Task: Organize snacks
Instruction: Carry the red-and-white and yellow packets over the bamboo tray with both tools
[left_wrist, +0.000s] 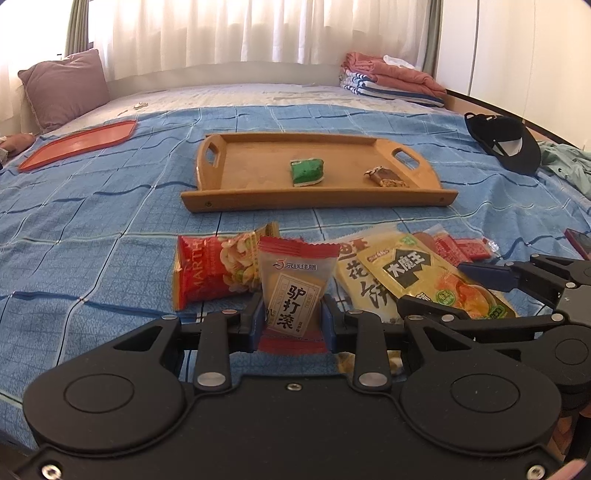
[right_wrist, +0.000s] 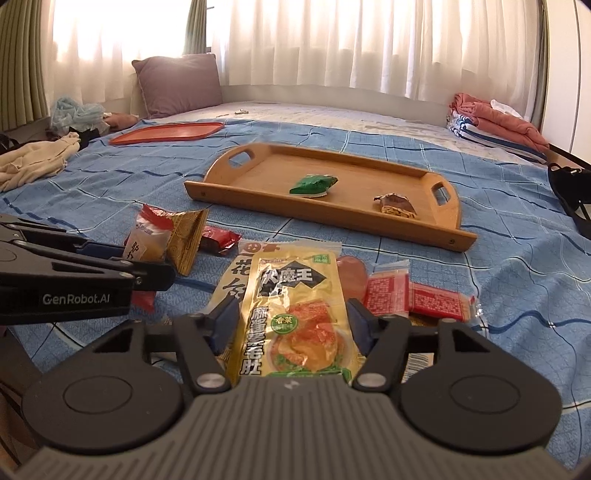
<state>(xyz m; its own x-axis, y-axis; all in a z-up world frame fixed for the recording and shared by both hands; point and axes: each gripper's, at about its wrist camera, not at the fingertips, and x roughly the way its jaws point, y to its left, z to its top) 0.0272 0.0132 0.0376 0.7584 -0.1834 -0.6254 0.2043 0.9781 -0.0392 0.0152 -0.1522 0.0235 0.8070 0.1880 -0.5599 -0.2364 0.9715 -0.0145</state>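
Blue checked cloth (left_wrist: 110, 236) covered the bed where the snacks lay, and on it, beyond the pile, sat a shallow wooden tray with cut-out handles (right_wrist: 258, 210). Inside the tray lay a green wrapped snack (right_wrist: 313, 184) near its middle and a brown-wrapped bar (right_wrist: 397, 206) toward its right handle, the two well apart. The left gripper (left_wrist: 293, 317) was clenched on a small translucent sachet with red crimped ends (left_wrist: 295, 288), holding it upright between its blue pads. Just behind and to the left of that sachet lay a red nut packet with a gold end (left_wrist: 214, 273). The right gripper (right_wrist: 291, 325) straddled a long yellow pouch printed with black characters (right_wrist: 295, 314); its blue fingers (right_wrist: 360, 325) stood at either edge of the pouch, and whether they pressed on it or merely flanked it could not be told. That pouch lay over a paler yellow packet (right_wrist: 236, 273), with flat red packets (right_wrist: 417, 299) just to its right. Farther back on the cloth lay a flat orange-red lid (right_wrist: 166, 133), a mauve cushion (right_wrist: 177, 85) against the curtained window, folded pink and striped bedding (right_wrist: 495, 122), and a black cap (left_wrist: 506, 144) at the right side.
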